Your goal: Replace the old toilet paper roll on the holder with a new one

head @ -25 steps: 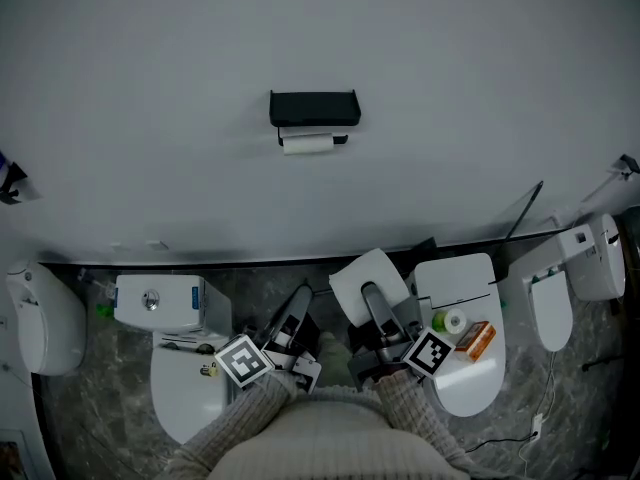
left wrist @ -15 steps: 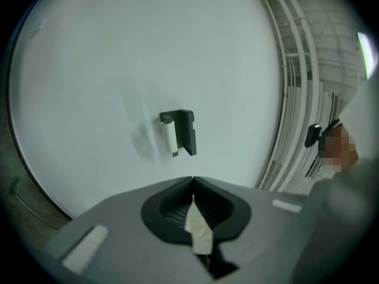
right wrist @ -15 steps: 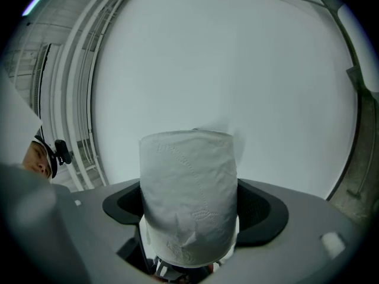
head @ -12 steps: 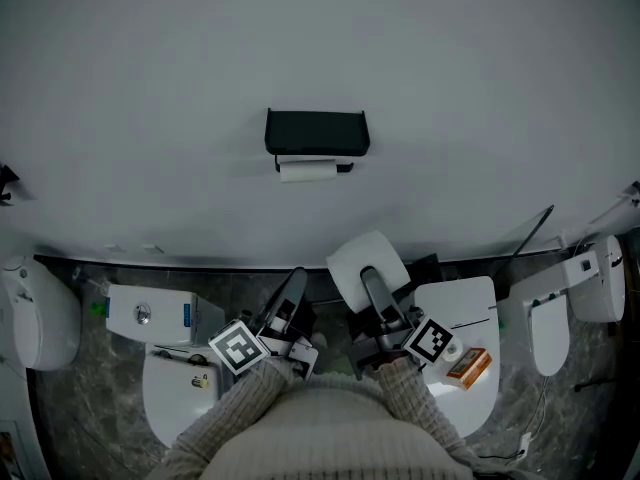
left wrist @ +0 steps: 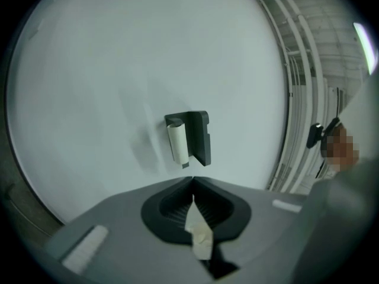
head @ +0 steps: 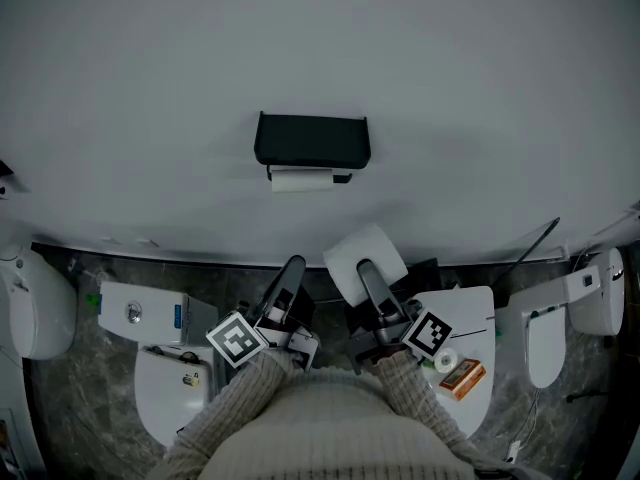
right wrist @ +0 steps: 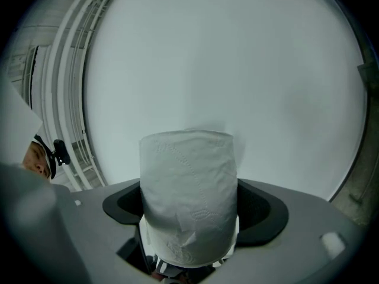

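Observation:
A black holder (head: 312, 140) is fixed to the pale wall, with the thin old roll (head: 302, 179) hanging under it. In the left gripper view the holder (left wrist: 200, 138) and the old roll (left wrist: 177, 142) are straight ahead, well beyond the jaws. My left gripper (head: 292, 270) is shut, and a small pale paper scrap (left wrist: 199, 235) lies along its closed seam. My right gripper (head: 366, 268) is shut on the full white new roll (head: 378, 244), which stands upright between the jaws (right wrist: 188, 194). Both grippers point at the wall below the holder.
Several white toilets stand on the dark marble floor: one with a cistern (head: 150, 313) at the left and one with a shut lid (head: 470, 313) at the right. On that lid lie an orange box (head: 461, 378) and a small tape roll (head: 446, 361). More fixtures sit at both edges.
Both grippers have moved closer to the wall, and the holder now looks larger. The right gripper still holds the new roll and the left stays shut.

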`<state>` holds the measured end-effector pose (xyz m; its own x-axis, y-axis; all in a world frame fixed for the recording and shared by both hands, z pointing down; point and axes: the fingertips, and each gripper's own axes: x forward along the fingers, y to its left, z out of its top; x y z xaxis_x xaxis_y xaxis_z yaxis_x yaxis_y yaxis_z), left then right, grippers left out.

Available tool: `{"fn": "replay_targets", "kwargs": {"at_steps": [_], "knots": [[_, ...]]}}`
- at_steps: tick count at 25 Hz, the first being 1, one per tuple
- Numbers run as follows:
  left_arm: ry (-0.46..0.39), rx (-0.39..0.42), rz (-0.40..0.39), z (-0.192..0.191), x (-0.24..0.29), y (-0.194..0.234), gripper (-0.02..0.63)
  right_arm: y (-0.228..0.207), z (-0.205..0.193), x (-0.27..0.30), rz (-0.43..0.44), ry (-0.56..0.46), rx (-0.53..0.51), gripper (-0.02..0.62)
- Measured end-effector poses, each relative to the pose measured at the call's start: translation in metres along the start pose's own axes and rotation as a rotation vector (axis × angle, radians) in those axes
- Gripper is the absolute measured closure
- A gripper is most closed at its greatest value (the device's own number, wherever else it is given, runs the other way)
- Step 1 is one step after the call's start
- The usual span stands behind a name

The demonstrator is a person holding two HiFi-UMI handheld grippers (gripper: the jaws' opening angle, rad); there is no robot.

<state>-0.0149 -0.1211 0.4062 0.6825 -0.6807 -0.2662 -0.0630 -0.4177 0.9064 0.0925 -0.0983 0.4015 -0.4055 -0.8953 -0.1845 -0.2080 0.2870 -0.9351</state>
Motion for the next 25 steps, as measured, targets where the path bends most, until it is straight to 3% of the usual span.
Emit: {"fn": "replay_targets", "kwargs": {"at_steps": [7, 16, 25], "knots": [[0.041, 0.042, 0.007, 0.005, 0.007, 0.003, 0.606, -0.003, 0.003, 0.008, -0.002, -0.021, 0.011, 0.155], [0.035, -0.062, -0.059, 0.023, 0.029, 0.0, 0.607, -0.002, 0.011, 0.014, -0.016, -0.07, 0.016, 0.155], [0.04, -0.061, -0.085, 0.037, 0.053, 0.004, 0.6, -0.01, 0.016, 0.024, -0.022, -0.079, 0.017, 0.155]]}}
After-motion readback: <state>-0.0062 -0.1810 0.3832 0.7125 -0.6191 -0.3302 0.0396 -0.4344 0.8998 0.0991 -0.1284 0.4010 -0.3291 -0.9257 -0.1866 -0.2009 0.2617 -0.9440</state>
